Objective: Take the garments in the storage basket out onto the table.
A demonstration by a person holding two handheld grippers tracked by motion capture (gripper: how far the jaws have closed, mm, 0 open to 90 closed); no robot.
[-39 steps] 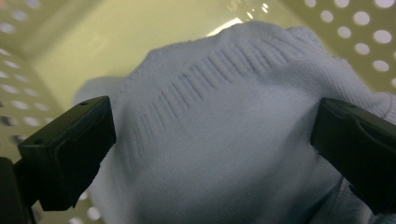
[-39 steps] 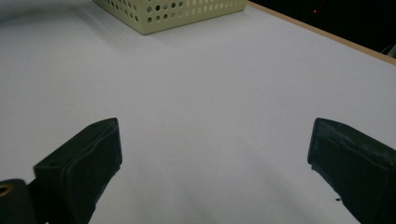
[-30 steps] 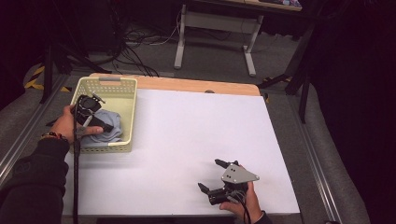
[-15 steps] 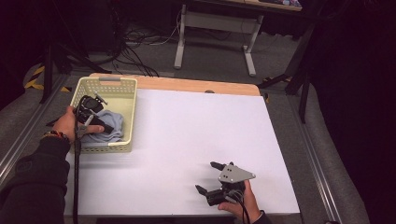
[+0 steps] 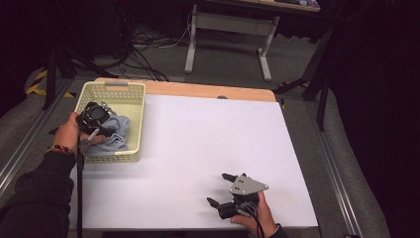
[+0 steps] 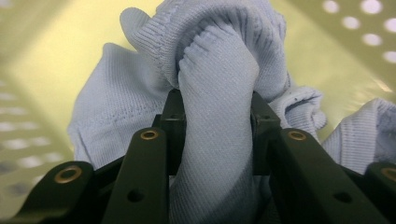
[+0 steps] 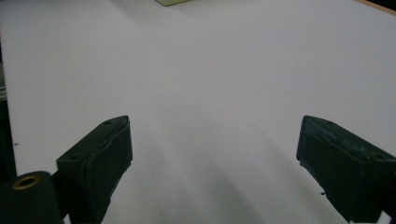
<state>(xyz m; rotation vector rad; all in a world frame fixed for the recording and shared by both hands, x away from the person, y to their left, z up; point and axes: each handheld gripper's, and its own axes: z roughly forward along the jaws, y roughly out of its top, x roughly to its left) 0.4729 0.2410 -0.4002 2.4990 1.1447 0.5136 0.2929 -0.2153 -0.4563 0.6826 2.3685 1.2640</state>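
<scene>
Left gripper view: left hand-held gripper (image 6: 217, 135) pinching ribbed pale-blue knit cloth (image 6: 219, 93); right hand-held gripper (image 7: 212, 163) spread.

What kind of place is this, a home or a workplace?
Probably a lab or workshop: a white table on a dark floor, loose cables behind it, and a metal stand. Nothing homely apart from a basket of cloth.

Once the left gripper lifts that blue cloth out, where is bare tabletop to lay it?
The white tabletop is bare from the basket across to the right edge. The right gripper, fingers open, sits near the front edge. The basket is crowded: the left gripper pinches the blue cloth there.
</scene>
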